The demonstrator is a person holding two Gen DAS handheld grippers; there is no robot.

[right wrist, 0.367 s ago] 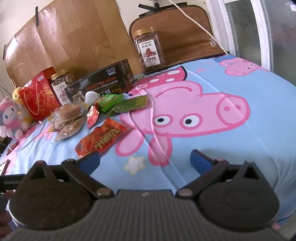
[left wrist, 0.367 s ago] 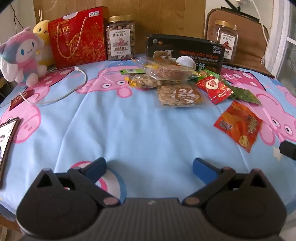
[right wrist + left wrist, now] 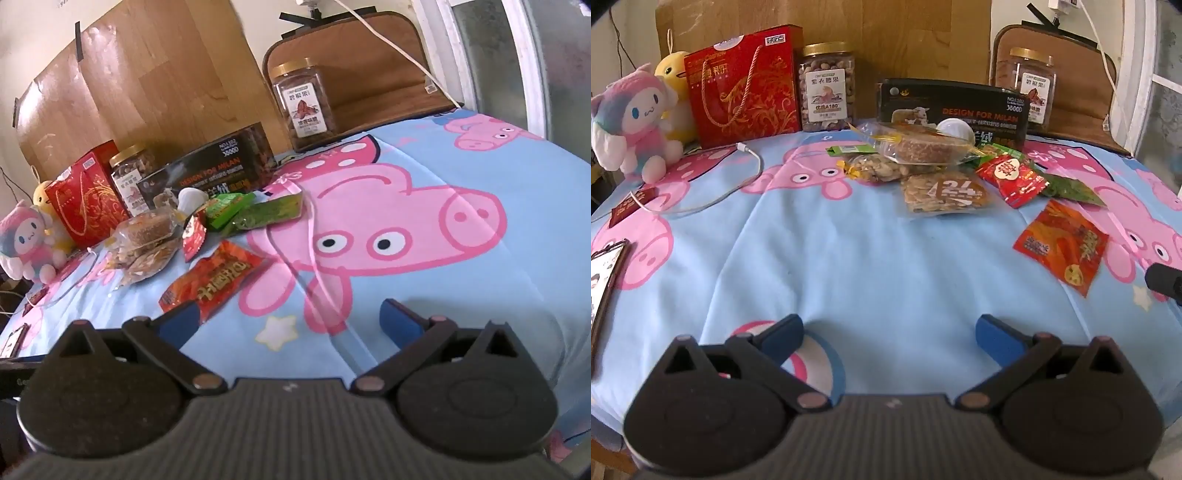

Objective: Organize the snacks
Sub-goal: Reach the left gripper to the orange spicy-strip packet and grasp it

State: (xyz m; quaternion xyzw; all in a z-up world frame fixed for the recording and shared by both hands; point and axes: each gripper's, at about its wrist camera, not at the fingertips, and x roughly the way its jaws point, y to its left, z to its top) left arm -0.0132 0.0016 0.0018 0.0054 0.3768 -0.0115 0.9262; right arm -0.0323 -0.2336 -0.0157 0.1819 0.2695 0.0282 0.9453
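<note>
Several snack packs lie on the pig-print blue cloth (image 3: 871,258). An orange-red packet (image 3: 1062,247) (image 3: 214,280) is nearest. Beyond it lie a small red packet (image 3: 1012,177) (image 3: 192,236), green packets (image 3: 1067,190) (image 3: 266,214) and clear nut bags (image 3: 945,192) (image 3: 147,236). My left gripper (image 3: 890,332) is open over bare cloth, well short of the pile. My right gripper (image 3: 290,319) is open too, its left finger just beside the orange-red packet without touching it. Neither holds anything.
At the back stand a red gift box (image 3: 746,85), two nut jars (image 3: 825,92) (image 3: 306,103) and a black box (image 3: 960,107). At the left are plush toys (image 3: 631,122), a white cable (image 3: 738,173) and a phone (image 3: 602,273). The right gripper's edge (image 3: 1163,280) shows at far right.
</note>
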